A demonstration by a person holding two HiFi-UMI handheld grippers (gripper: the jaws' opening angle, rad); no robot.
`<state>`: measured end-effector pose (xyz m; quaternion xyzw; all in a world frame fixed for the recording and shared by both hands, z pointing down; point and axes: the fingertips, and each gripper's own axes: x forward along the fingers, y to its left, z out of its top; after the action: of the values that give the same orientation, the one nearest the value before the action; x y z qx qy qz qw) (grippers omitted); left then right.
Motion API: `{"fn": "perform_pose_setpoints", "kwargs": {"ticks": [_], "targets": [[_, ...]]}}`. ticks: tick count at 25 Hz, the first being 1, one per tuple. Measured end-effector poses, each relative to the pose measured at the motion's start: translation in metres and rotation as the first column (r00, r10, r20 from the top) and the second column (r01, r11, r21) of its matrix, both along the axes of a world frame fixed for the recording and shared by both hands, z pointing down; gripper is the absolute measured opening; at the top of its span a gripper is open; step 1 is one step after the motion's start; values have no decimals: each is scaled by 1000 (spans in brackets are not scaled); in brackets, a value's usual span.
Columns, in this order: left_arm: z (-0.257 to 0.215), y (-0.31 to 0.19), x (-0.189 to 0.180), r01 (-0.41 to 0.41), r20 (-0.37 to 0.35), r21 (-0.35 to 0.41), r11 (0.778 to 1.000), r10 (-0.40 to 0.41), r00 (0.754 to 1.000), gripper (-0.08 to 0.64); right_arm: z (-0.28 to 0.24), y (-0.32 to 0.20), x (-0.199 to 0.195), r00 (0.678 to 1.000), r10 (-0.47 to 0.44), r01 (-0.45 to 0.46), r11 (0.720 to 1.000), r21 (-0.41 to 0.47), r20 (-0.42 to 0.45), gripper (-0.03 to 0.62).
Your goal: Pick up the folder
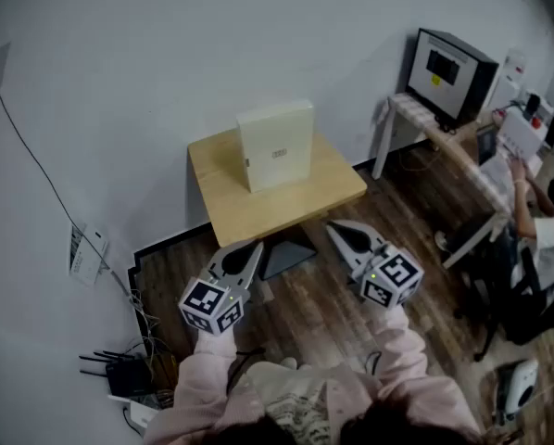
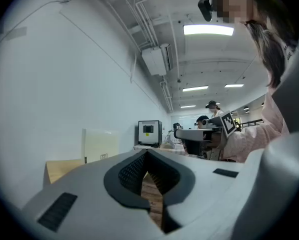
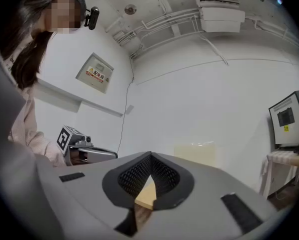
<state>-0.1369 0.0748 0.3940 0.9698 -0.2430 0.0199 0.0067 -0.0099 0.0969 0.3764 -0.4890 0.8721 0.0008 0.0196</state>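
Note:
A pale cream folder (image 1: 277,144) stands upright at the back of a small wooden table (image 1: 258,207) set against the white wall. Both grippers hover level in front of the table's near edge, apart from the folder. The left gripper (image 1: 252,248) is shut with nothing between its jaws, and so is the right gripper (image 1: 337,227). From the left gripper view the folder (image 2: 100,144) stands to the left beyond the closed jaw tips (image 2: 147,151). The right gripper view has the folder (image 3: 195,155) ahead and slightly right of its closed tips (image 3: 150,155), with the table corner (image 3: 145,194) below.
A black monitor (image 1: 448,70) sits on a white desk at the right, where a person (image 1: 546,230) is seated on an office chair. Cables and a router (image 1: 119,374) lie on the wood floor at lower left. A sheet of paper (image 1: 87,253) hangs low on the wall.

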Motion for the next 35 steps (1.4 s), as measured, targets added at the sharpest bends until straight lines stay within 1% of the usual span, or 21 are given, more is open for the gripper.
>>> {"fn": "perform_pose_setpoints", "kwargs": {"ticks": [7, 14, 18, 26, 30, 35], "targets": [[0, -8, -2, 13, 2, -2, 1000, -13, 1000, -9, 1, -6, -3, 1000, -3, 3, 1000, 0, -7, -15], [1, -12, 3, 19, -2, -7, 1000, -19, 1000, -9, 1, -5, 7, 1000, 3, -3, 1000, -1, 5, -15], [2, -12, 8, 25, -12, -10, 1000, -25, 1000, -9, -1, -2, 13, 999, -7, 6, 1000, 11, 38, -15], [11, -14, 12, 62, -18, -22, 998, -63, 998, -8, 13, -1, 28, 999, -22, 22, 1000, -7, 38, -15], [16, -19, 13, 80, -24, -37, 996, -80, 996, -9, 14, -8, 29, 999, -35, 35, 999, -9, 42, -15], [17, -30, 16, 83, -23, -42, 996, -84, 996, -9, 15, -25, 28, 998, -47, 47, 999, -14, 34, -15]]}}
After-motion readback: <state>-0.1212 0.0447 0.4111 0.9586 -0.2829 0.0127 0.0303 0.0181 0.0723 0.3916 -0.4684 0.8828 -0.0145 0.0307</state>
